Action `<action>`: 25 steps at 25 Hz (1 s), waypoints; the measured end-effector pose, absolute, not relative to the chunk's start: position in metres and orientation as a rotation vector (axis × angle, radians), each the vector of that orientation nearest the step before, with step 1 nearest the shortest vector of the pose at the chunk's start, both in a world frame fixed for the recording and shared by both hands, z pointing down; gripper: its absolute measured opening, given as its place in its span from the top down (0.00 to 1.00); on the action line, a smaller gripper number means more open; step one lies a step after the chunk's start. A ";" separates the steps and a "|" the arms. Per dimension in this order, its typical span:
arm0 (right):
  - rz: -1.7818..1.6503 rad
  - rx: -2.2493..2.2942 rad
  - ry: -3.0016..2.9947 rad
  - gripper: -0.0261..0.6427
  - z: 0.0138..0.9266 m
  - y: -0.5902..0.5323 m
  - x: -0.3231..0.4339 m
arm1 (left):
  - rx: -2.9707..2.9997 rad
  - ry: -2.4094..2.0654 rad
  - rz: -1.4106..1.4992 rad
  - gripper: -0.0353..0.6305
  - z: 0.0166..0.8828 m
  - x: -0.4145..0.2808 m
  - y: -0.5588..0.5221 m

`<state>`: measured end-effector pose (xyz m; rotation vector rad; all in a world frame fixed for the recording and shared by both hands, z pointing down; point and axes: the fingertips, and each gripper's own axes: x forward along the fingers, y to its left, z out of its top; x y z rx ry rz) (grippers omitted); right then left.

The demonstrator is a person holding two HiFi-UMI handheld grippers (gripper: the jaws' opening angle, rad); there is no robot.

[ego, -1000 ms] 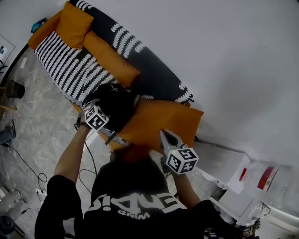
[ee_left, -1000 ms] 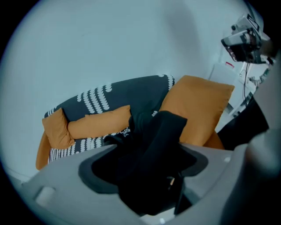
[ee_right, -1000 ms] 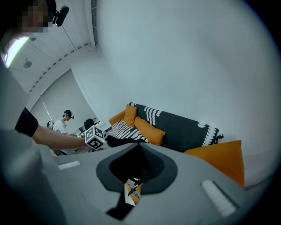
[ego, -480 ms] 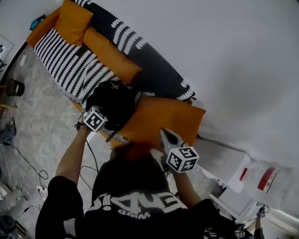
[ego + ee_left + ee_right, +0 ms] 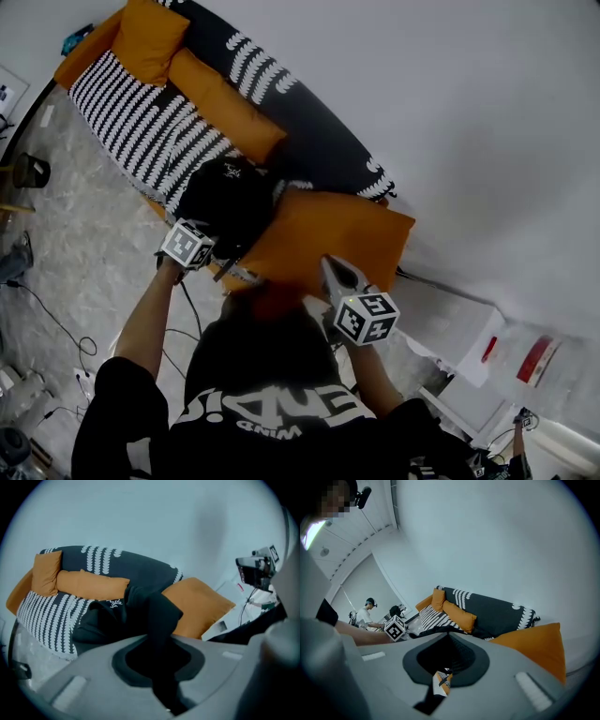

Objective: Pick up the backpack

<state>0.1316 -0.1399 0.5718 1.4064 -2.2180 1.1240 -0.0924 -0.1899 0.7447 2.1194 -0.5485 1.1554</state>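
Left tongs (image 5: 158,641) just closing, clamped onto limp black backpack strap (image 5: 154,611), right tongs (image 5: 449,634) pinched together

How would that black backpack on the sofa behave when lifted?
Probably floppy: the backpack lies slumped on the sofa, and its strap bends softly. It looks fairly flat, so likely light. Expect it to sag and swing, not roll.
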 end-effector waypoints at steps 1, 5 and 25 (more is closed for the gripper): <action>1.122 1.409 -2.220 0.96 0.571 -0.140 0.130 | 2.127 -0.555 1.132 0.86 0.738 -0.092 -0.190; 1.106 1.426 -2.237 0.96 0.563 -0.140 0.128 | 2.150 -0.628 0.987 0.87 0.707 -0.095 -0.191; 1.051 1.522 -2.275 0.96 0.531 -0.107 0.126 | 2.311 -0.923 0.564 0.88 0.547 -0.098 -0.169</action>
